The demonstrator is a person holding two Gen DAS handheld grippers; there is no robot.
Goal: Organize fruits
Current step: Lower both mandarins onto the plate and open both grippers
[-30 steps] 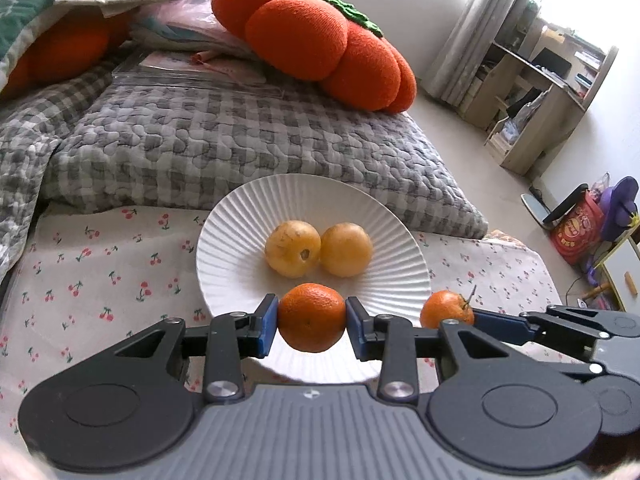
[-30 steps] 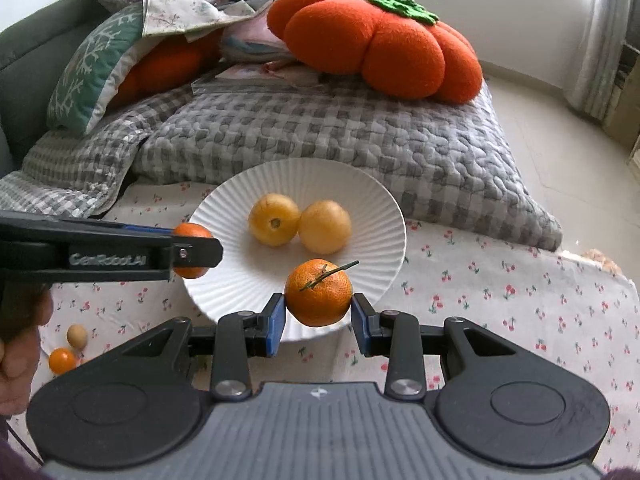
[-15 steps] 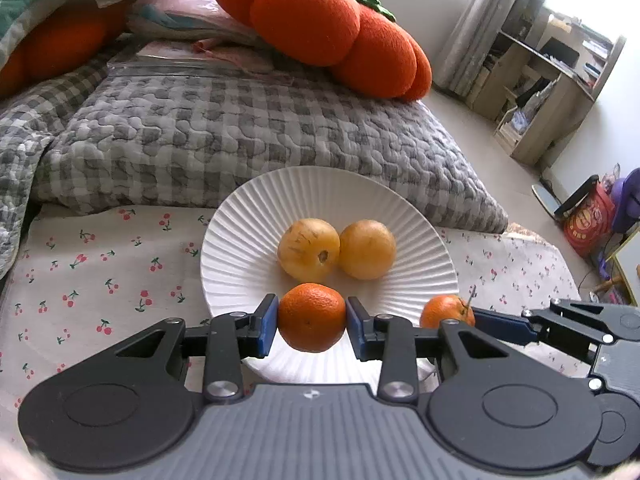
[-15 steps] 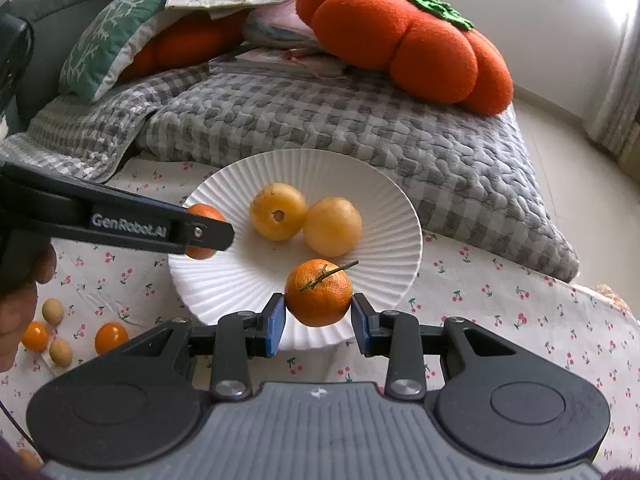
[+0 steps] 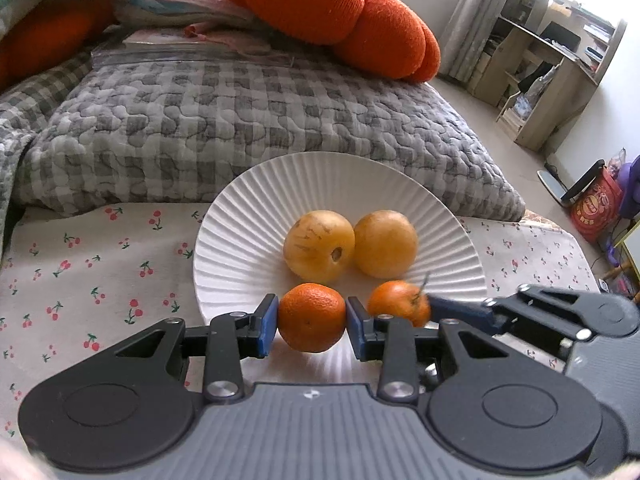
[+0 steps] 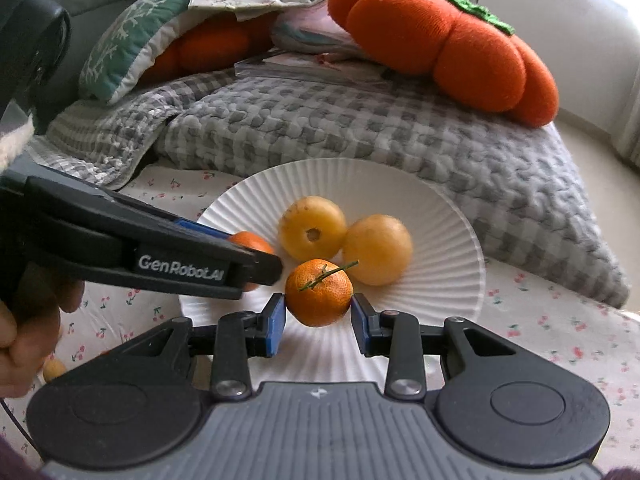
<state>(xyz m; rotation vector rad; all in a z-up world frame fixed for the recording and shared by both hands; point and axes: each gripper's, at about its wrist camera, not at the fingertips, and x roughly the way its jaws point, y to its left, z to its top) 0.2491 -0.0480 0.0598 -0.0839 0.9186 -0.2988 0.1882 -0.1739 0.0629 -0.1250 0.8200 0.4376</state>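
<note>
A white ribbed plate on a cherry-print cloth already holds two yellow fruits, touching. A plain mandarin is clamped in the left gripper and a stemmed mandarin in the right gripper, both over the plate's near part (whether resting cannot be told). Release is judged pending; a small fruit is seen off the plate.

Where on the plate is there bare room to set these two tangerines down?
Bare patches on the plate: the left side beside the two yellow fruits, and the back rim toward the grey quilt. The front middle is crowded with both grippers and tangerines.
</note>
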